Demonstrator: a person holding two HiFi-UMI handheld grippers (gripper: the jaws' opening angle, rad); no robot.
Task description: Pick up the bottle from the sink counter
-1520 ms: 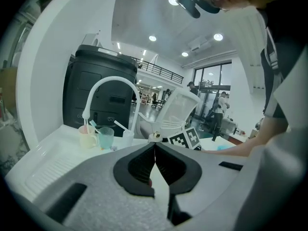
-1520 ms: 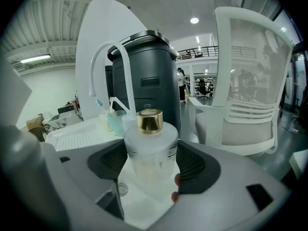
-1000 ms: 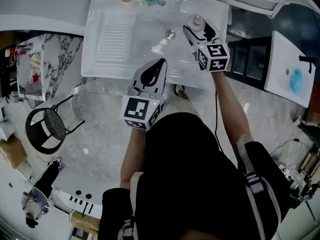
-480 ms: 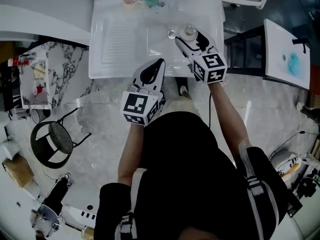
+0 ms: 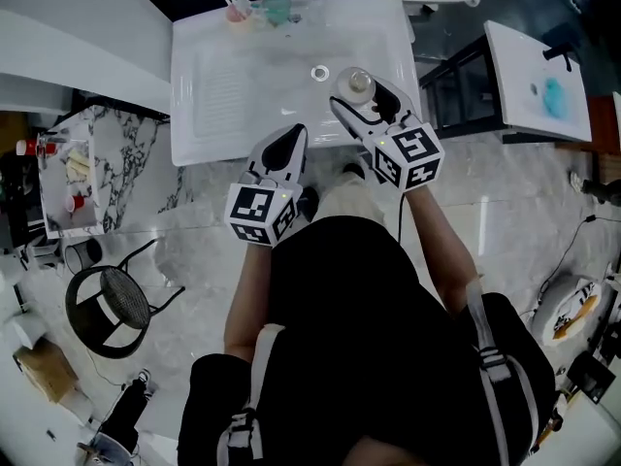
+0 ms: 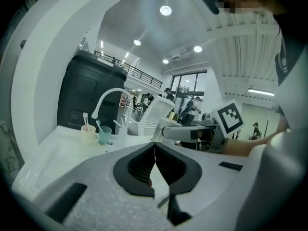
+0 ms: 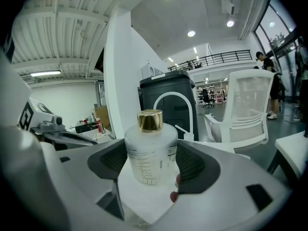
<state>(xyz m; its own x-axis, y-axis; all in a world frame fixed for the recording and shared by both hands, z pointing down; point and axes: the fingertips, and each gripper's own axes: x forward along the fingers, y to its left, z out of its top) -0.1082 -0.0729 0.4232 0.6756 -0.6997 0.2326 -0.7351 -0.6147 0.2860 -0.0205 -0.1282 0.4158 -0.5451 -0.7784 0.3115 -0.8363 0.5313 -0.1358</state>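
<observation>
The right gripper (image 7: 151, 163) clamps the frosted, gold-capped bottle (image 7: 150, 150) at the sink counter's (image 5: 218, 90) right side. The left gripper (image 6: 155, 150) is closed and empty. A pink cup (image 5: 236, 14) at the back holds toothbrushes.

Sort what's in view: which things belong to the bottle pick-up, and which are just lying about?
In the job: bottle, clamped in the right gripper; sink counter.

Lying about: pink cup and teal cup at the counter's back edge; faucet; black wire chair; left gripper, shut and empty.
</observation>
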